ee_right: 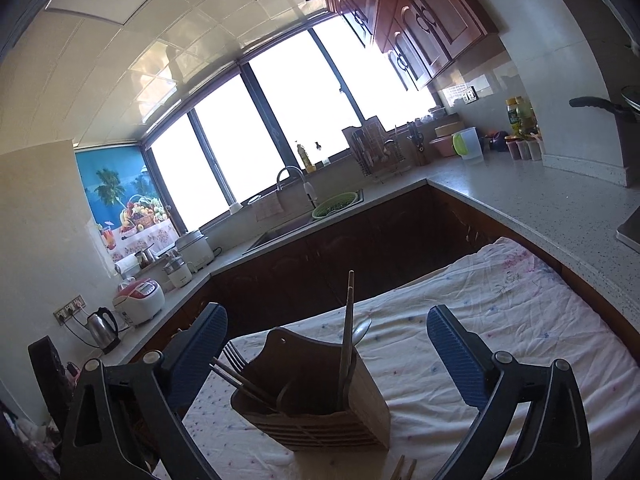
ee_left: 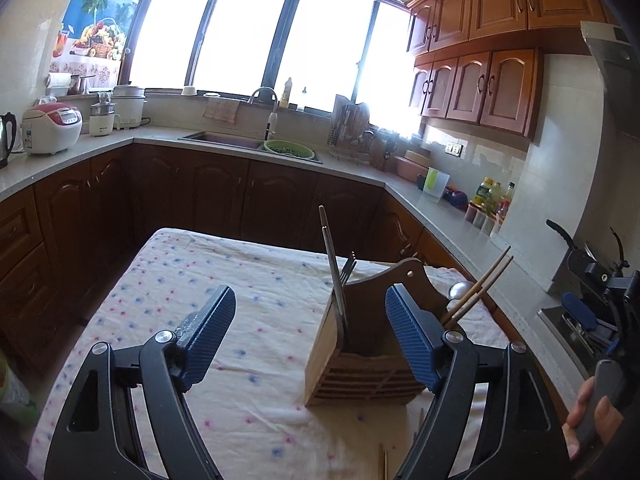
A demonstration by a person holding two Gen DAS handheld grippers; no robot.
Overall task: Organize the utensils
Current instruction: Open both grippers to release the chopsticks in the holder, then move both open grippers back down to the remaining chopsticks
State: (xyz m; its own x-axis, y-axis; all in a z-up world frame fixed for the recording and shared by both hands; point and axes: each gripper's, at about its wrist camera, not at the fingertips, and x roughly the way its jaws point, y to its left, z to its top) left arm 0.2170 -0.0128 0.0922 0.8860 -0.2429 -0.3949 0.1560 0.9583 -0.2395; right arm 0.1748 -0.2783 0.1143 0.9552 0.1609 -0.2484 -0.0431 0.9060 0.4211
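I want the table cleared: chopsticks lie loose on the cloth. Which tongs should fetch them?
Probably the left tongs: open, over the cloth, loose chopsticks just below them; the right tongs sit off the table's side.

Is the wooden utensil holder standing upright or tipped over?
Upright. The holder stands on its base on the tablecloth, opening upward, with chopsticks and a fork sticking out.

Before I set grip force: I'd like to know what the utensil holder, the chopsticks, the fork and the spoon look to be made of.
Utensil holder: apparently wood, matte brown, slatted front with visible layered edges. Chopsticks: probably wood or bamboo, tan, dull. Fork: looks like metal, thin dark tines. Spoon: metal, its bowl has a glossy silver sheen.
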